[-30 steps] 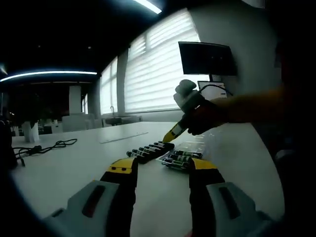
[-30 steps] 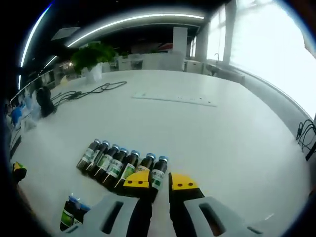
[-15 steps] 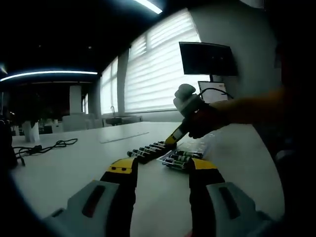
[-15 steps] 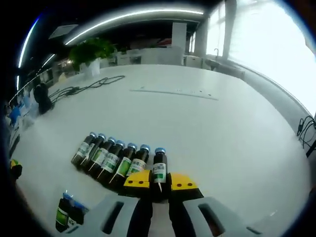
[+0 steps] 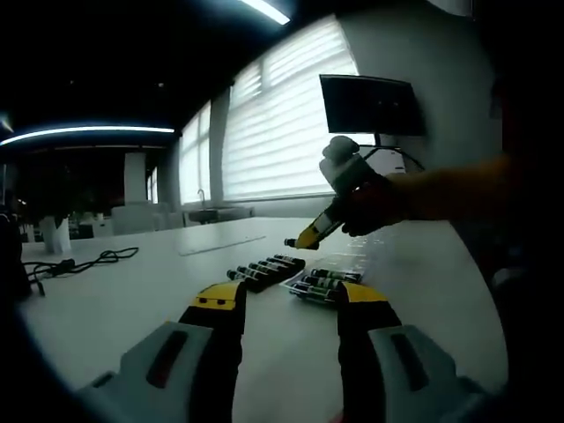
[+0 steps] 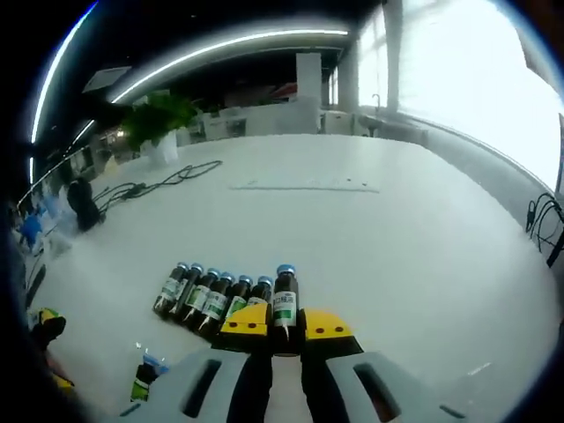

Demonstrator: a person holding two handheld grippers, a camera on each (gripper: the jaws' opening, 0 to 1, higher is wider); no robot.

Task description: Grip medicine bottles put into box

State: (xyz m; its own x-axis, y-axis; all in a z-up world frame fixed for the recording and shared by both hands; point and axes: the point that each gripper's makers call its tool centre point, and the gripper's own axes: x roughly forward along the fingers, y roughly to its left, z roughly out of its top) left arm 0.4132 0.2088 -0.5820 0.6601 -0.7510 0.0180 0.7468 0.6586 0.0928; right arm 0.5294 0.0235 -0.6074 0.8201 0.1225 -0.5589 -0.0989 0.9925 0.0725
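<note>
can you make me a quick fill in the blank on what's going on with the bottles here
1. The right hand-held gripper is shut on one ____.
2. That medicine bottle is held ____ the white table, not lying on it.
3. The row of bottles on the table lies to the ____ of the held one in the right gripper view.
4. The left hand-held gripper has its jaws ____.

Missing words: medicine bottle; above; left; open
</note>
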